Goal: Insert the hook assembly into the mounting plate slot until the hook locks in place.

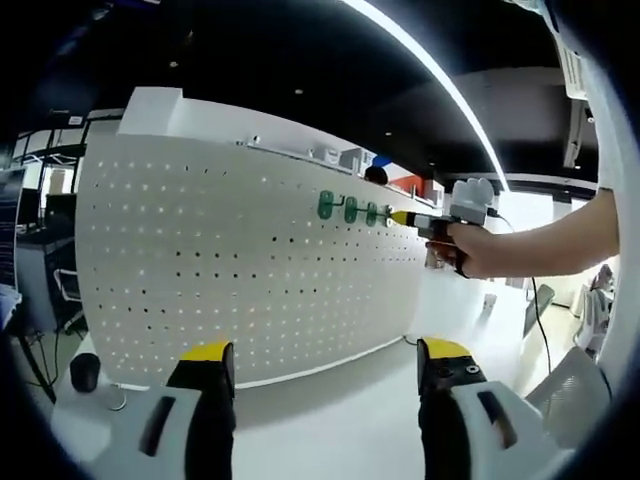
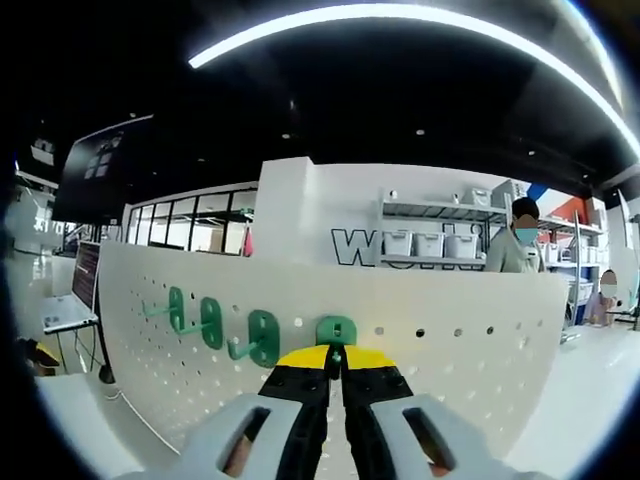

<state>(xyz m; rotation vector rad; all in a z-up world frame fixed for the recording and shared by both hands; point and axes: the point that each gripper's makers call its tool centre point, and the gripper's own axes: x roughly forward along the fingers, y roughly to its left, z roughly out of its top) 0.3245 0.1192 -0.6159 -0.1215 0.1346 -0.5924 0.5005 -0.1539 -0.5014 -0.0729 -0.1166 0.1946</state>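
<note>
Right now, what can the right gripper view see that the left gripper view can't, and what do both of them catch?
Right gripper view alone: its jaws closed on the fourth green hook at the board, shelves with storage bins, and a masked person behind the board.

Left gripper view alone: its own jaws wide apart with nothing between them, over the white table, and the person's hand holding the right gripper.

Both: the white pegboard with its row of green hooks.

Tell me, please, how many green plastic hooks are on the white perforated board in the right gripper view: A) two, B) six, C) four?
C: four green plastic hooks sit in a row on the white perforated board, the rightmost just above the shut right tool.
</note>
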